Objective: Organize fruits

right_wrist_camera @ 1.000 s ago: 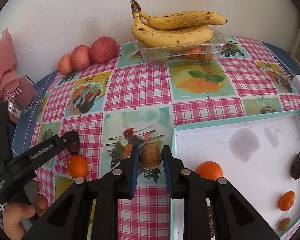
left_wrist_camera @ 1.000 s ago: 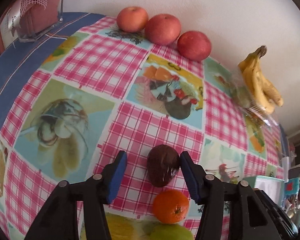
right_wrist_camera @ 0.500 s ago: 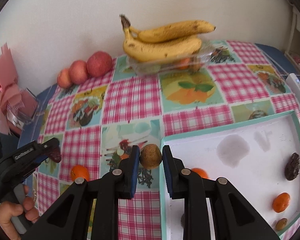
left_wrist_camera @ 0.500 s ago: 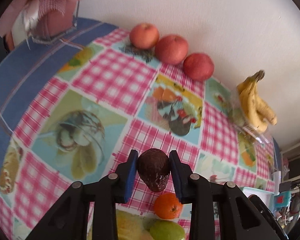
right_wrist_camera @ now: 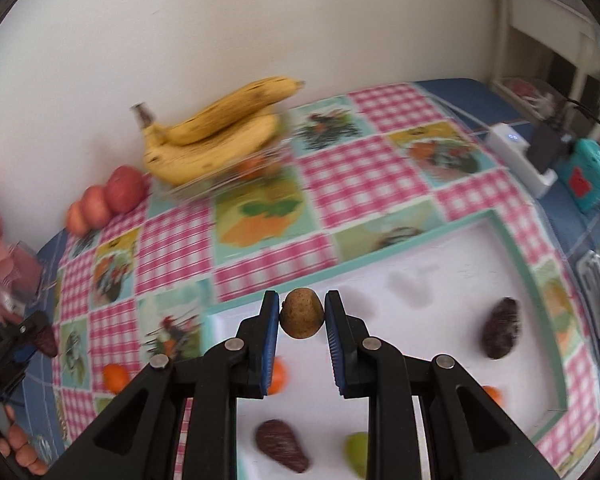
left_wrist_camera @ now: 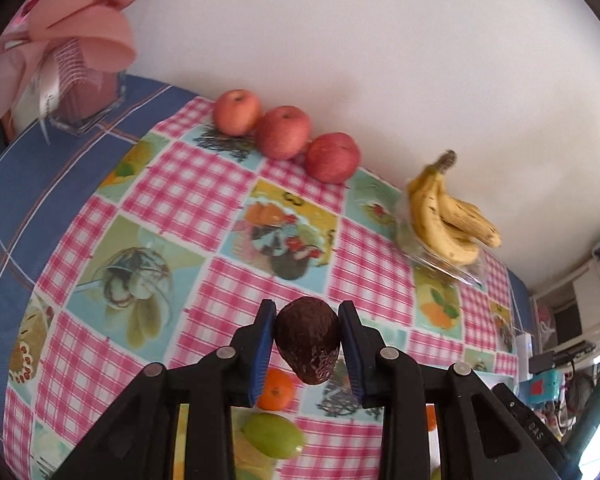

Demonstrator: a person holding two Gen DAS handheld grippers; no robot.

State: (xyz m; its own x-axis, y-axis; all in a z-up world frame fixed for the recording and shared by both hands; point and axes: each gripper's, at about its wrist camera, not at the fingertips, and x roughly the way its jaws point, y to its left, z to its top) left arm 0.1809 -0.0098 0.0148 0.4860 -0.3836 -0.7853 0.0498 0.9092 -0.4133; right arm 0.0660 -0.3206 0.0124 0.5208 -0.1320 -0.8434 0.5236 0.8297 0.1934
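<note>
The left gripper (left_wrist_camera: 307, 334) clamps a dark, wrinkled avocado (left_wrist_camera: 307, 343) across its belly; the right gripper (right_wrist_camera: 302, 314) pinches a small brown kiwi (right_wrist_camera: 302, 313). Both probably bruise easily.

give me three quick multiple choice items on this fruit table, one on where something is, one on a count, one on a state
1. Where do the bananas lie?
A. in the white tray
B. on a clear plastic box by the wall
C. between the tool's fingers

2. How many red apples stand along the wall?
A. two
B. three
C. five

3. What state is the left tool in?
A. open, empty
B. shut on a dark avocado
C. shut on an orange

Answers:
1 B, the bunch rests on the clear box.
2 B, three side by side.
3 B, both pads press the avocado.
</note>
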